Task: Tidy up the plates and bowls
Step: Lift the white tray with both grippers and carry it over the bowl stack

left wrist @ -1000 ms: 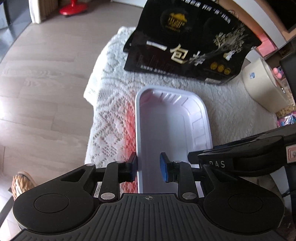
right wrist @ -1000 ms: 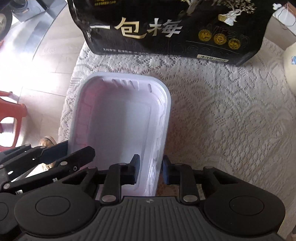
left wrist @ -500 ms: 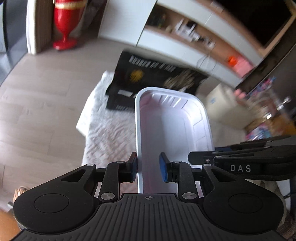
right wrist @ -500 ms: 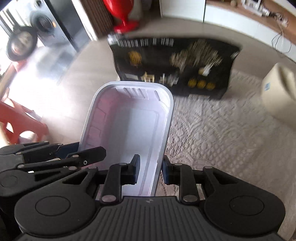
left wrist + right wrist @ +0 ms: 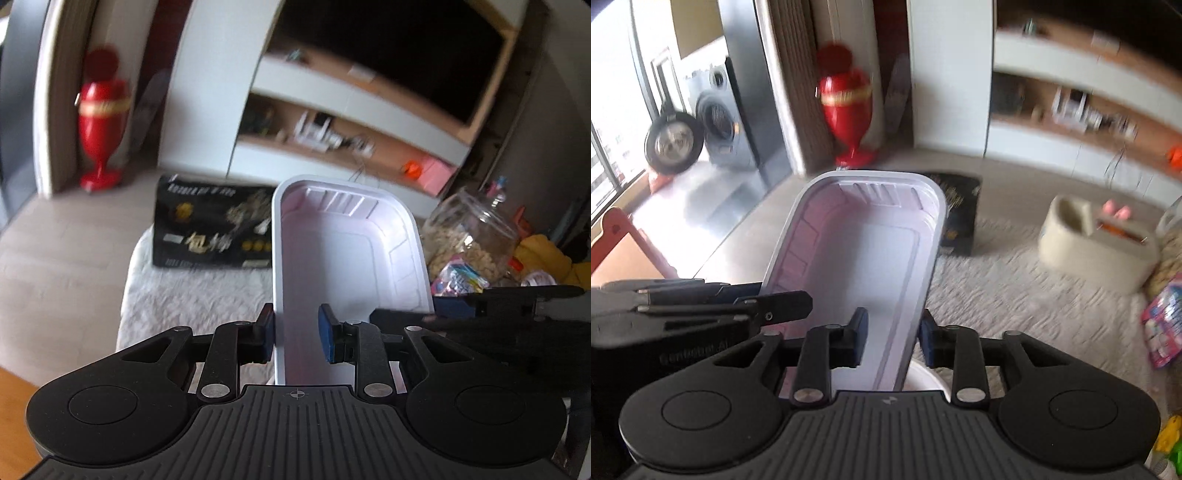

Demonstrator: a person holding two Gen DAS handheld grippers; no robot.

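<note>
A white rectangular plastic tray (image 5: 351,258) hangs in the air above the lace-covered table (image 5: 192,295), long side pointing away from me. My left gripper (image 5: 297,332) is shut on its left rim, one pad outside and one inside the tray. My right gripper (image 5: 892,334) straddles the right rim of the tray (image 5: 871,258); its jaws are opening, with the rim still between them. Each gripper also shows in the other's view, the right gripper (image 5: 498,306) and the left gripper (image 5: 738,302). A white rounded edge (image 5: 923,376) peeks out under the tray.
A black snack bag (image 5: 210,229) stands at the table's far end. A glass jar (image 5: 469,229), a beige container (image 5: 1097,247) and colourful packets (image 5: 1163,325) crowd the right side. Beyond are a red vase (image 5: 101,118) on the floor and a TV shelf (image 5: 351,110).
Both grippers have raised the tray off the cloth and tilted upward, so the room's far wall has come into view. The right gripper's pads have spread slightly apart.
</note>
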